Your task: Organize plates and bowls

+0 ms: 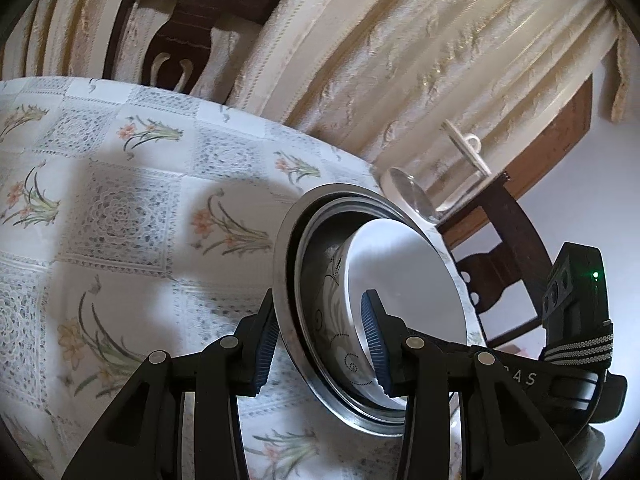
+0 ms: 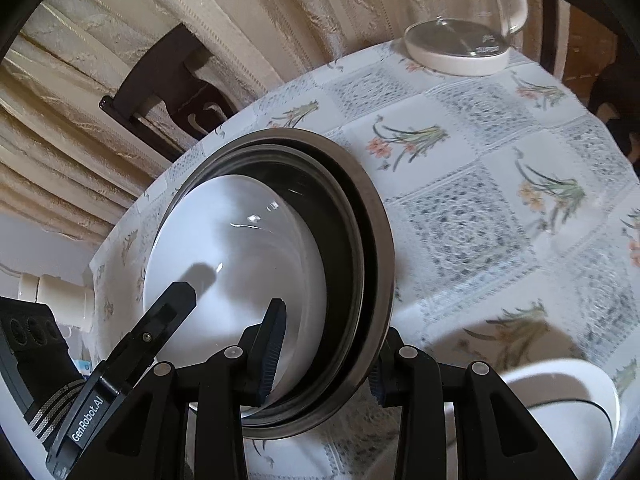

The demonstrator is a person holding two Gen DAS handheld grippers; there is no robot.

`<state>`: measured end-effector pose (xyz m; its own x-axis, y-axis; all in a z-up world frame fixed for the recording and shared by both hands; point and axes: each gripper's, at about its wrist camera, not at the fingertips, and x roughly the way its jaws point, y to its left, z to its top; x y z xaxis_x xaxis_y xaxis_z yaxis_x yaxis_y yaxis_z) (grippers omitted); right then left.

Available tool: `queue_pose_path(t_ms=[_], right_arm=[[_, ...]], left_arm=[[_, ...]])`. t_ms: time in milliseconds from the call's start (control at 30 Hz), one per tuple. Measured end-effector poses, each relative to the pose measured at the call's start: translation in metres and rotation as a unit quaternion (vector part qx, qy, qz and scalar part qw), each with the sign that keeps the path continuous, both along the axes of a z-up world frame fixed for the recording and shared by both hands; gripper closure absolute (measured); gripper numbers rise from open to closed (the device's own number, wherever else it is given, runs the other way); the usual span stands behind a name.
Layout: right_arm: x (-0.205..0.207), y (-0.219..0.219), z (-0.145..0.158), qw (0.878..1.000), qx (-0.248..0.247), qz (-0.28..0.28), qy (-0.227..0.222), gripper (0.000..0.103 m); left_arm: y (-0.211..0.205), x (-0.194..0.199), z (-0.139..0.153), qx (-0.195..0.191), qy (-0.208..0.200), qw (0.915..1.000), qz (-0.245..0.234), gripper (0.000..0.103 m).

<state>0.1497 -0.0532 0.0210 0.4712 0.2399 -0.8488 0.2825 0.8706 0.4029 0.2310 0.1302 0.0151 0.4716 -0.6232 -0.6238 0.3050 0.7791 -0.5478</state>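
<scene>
- Both grippers work the same stack of dishes. The left gripper (image 1: 320,340) straddles the near rim: one blue-padded finger lies outside the metal plates (image 1: 286,280), the other inside the white bowl (image 1: 404,280), so its jaws are closed on plates and bowl wall together.
- From the opposite side, the right gripper (image 2: 326,354) has one finger inside the bowl (image 2: 236,248) and the other outside the metal rims (image 2: 372,216). Its outer pad is mostly hidden behind the rim, so the grip looks closed on the stack, though contact there is hard to confirm.
- Two metal plates are nested one in the other, and the white bowl, with a grey scroll pattern on its outer wall, sits in the upper one.
- That stack is over the table (image 1: 120,208), which wears a white cloth with lace squares and flower prints; whether it rests flat or is tipped up is unclear in these views.
- A second white bowl (image 2: 560,404) is near the bottom right of the right wrist view, just beside the right gripper.
- At the far edge of the table stands a glass kettle (image 2: 464,44) on a white base.
- Dark wooden chairs (image 1: 188,28) stand beyond the table in front of cream curtains (image 1: 400,60).
</scene>
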Motion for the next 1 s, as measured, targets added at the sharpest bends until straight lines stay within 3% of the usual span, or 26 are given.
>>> queue_pose_path(t_ms=[500, 1000], right_arm=[[-0.056, -0.026, 0.020, 0.999, -0.012, -0.051, 0.000, 0.064], [-0.128, -0.060, 0.024, 0.993, -0.011, -0.114, 0.012, 0.063]], left_arm=[[-0.034, -0.036, 0.020, -0.017, -0.012, 0.9979, -0.061, 0.061], [-0.077, -0.087, 0.028, -0.021, -0.009, 0.9887, -0.148, 0.061]])
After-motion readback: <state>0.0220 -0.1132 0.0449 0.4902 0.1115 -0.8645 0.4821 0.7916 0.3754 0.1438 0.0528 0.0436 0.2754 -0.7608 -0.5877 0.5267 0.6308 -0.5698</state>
